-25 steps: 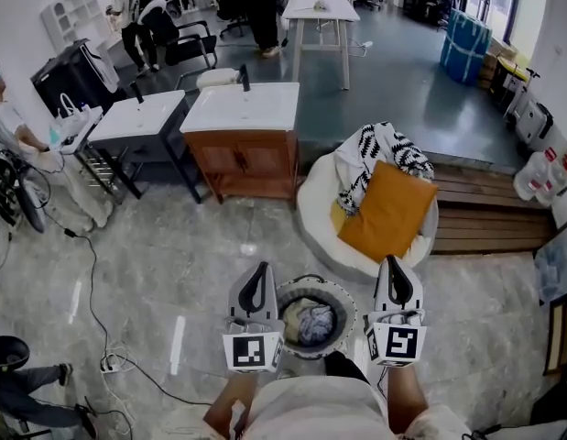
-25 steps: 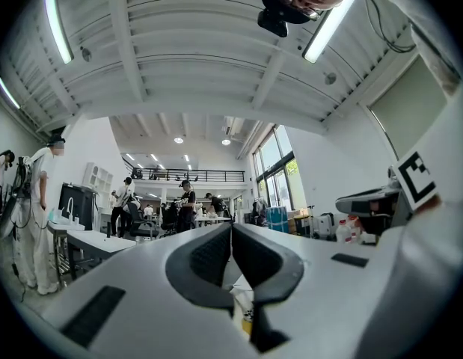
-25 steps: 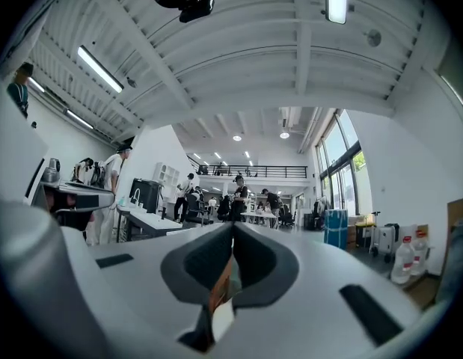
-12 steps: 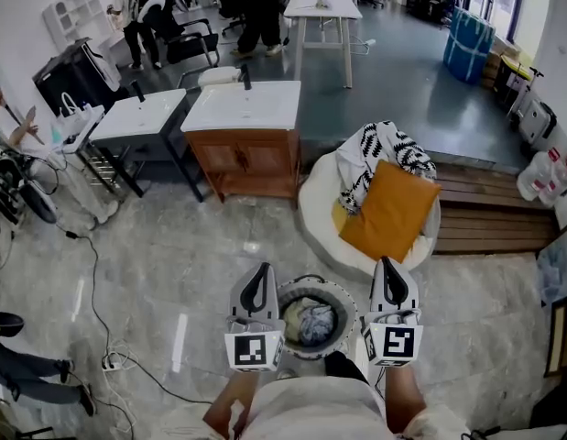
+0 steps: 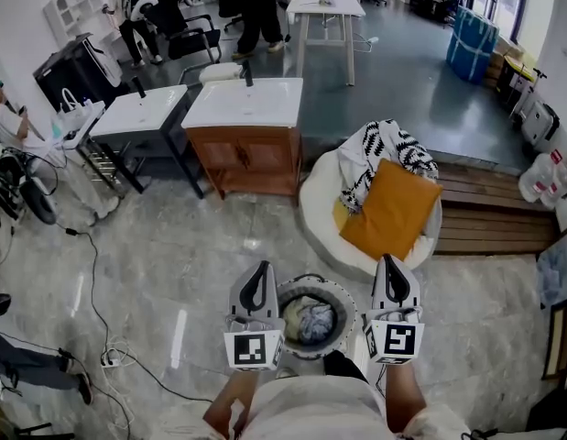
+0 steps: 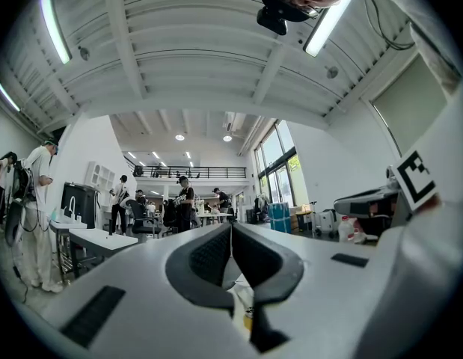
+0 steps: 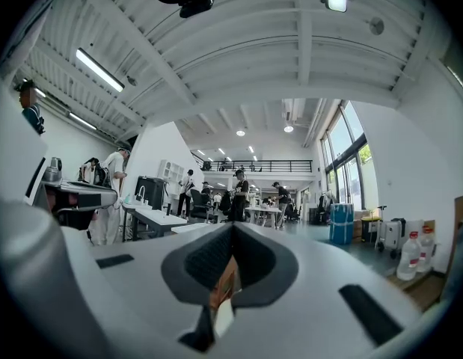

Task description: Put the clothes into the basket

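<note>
A round white basket (image 5: 349,302) stands on the floor just in front of me, with bundled pale clothes (image 5: 310,321) inside it. My left gripper (image 5: 261,268) is held level at the basket's left side and my right gripper (image 5: 391,260) at its right side. In the left gripper view the left gripper (image 6: 232,227) has its jaws closed together with nothing between them. The right gripper (image 7: 232,227) looks the same in its own view. A black-and-white patterned cloth (image 5: 378,148) lies draped on a white beanbag chair (image 5: 314,209) beyond the basket, beside an orange cushion (image 5: 390,211).
A wooden vanity with a white sink top (image 5: 245,134) and a second white sink stand (image 5: 136,115) are at the back left. A wooden platform (image 5: 492,211) runs to the right. A cable (image 5: 92,273) trails over the marble floor. People stand and sit at the left and far back.
Both grippers stay where they were. People in the background and at the left edge have shifted.
</note>
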{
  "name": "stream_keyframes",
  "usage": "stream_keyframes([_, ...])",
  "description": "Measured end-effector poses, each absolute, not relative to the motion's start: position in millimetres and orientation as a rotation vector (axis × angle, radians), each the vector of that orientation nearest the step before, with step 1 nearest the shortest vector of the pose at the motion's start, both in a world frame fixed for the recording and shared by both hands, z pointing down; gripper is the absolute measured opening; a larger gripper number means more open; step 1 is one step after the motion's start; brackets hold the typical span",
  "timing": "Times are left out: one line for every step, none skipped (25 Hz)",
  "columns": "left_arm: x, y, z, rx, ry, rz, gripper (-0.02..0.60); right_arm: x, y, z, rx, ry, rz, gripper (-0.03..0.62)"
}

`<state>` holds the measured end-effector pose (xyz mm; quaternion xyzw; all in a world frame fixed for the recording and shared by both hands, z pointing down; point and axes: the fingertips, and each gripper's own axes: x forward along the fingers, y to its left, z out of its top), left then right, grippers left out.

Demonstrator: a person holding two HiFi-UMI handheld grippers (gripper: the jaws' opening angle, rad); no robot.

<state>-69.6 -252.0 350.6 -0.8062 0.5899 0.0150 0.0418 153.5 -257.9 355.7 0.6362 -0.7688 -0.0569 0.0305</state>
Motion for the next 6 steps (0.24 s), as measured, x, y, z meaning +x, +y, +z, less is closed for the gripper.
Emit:
stream_keyframes([-70.2,-252.1,351.2,-2.468,1.807,0.046,0.008,152.4,-258.1,355.8,1.959,-2.369,-0.171,-0.011])
stream_keyframes([-70.6,-252.6,351.9,-2.468,1.809,0.047,0.008,151.5,-258.6,355.7,1.956,-2.369,-0.166,-0.011])
stream_keyframes([-70.8,-253.5,352.4,-2.467,1.81,0.049,0.008,150.7,-259.6,355.5,1.954,-2.37,-0.163,-0.011])
stream_keyframes([-71.0,-254.8,352.7,-2.467,1.811,0.05,0.008,150.1,-261.0,355.2,1.951,-2.371,-0.163,-0.011])
stream_keyframes([-71.1,-256.3,352.7,-2.466,1.812,0.05,0.008,149.7,-262.5,354.9,1.948,-2.371,-0.164,-0.011])
stream_keyframes([-71.2,-257.8,352.6,-2.465,1.813,0.049,0.008,149.3,-264.0,354.7,1.946,-2.372,-0.165,-0.011])
